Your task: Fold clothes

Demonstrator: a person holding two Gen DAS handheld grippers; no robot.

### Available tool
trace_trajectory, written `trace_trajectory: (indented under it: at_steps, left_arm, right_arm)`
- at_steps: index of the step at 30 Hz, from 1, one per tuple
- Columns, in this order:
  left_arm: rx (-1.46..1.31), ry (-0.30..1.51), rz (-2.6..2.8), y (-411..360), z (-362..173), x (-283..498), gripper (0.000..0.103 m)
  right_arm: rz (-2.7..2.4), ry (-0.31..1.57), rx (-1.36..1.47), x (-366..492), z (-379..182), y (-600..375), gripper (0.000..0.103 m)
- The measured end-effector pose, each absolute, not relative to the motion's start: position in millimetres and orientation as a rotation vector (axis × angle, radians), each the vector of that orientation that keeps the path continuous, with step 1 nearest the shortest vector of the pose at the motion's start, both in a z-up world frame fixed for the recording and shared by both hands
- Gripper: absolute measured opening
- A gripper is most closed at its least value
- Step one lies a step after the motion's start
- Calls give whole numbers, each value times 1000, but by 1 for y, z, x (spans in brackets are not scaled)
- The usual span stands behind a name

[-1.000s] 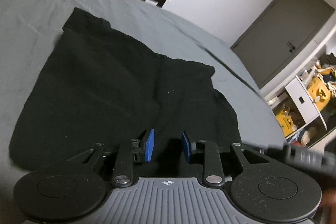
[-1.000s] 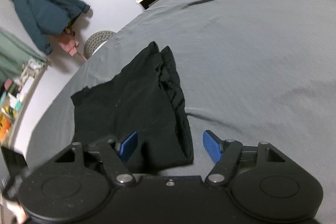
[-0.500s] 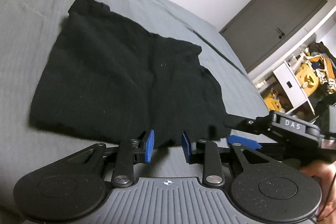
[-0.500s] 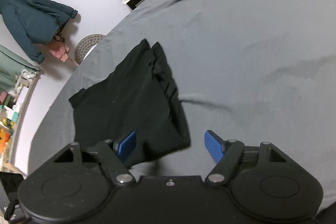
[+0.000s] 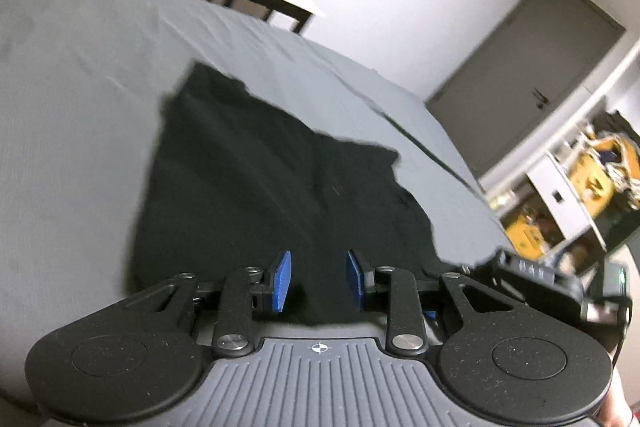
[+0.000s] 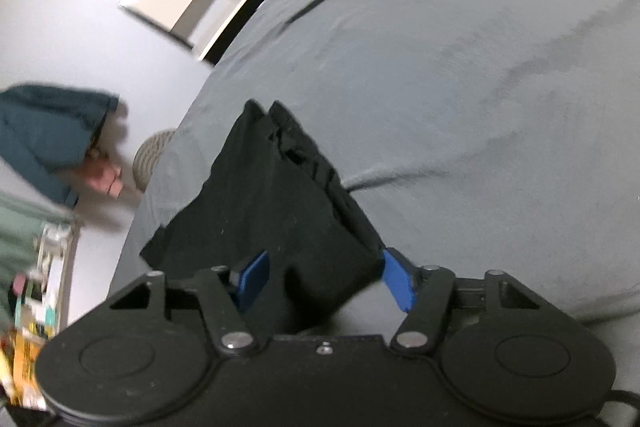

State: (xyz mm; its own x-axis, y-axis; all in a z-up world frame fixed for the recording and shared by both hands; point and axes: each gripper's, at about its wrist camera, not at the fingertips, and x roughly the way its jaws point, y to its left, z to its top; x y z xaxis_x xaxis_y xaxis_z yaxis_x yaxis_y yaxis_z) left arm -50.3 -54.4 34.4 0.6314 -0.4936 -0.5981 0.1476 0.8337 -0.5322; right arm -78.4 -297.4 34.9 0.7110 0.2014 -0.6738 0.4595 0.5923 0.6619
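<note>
black garment (image 5: 256,187) | left gripper (image 5: 319,279) low over its near edge — jaws apart | right gripper (image 6: 326,277) — jaws apart

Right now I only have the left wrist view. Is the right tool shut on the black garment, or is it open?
Observer: Open. In the right wrist view the right tool has its jaws wide apart and is pinching nothing.
Operator: Where is the cloth relative to it?
Observer: The near corner of the black garment lies between the jaws.
Operator: Is that side a single layer?
Observer: No. Several stacked layers show along the garment's right edge, next to the grey sheet.
</note>
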Motion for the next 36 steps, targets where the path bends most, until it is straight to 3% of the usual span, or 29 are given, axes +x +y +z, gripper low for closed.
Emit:
trace_trajectory:
  at_steps: [2,4,5,10,18,27,36]
  left_arm:
    - [-504,823,-342,-43,32,-45,30]
    - [-544,842,-306,-34,28,-40,30]
    - [-563,856,-293,-30,25,-38,30]
    - [-624,850,-269,-19,22,-37,30]
    - [-732,823,-207,10,30,-31,30]
    - [-837,768,-161,48,38,-23,30]
    - [-907,840,-149,54,20,-11,31]
  right_arm:
    - [-194,758,981,-79,30,-296,43]
    - [-208,734,1046,-80,23,-297,21]
    - [-214,722,1078,-80,20,-297,18]
    - [-236,670,1002,-79,28,-283,16]
    - [-73,540,228,-60,99,-175,15]
    - [137,500,-150,-52,91,-66,13]
    - [281,493,-408,-67,62,-14,9]
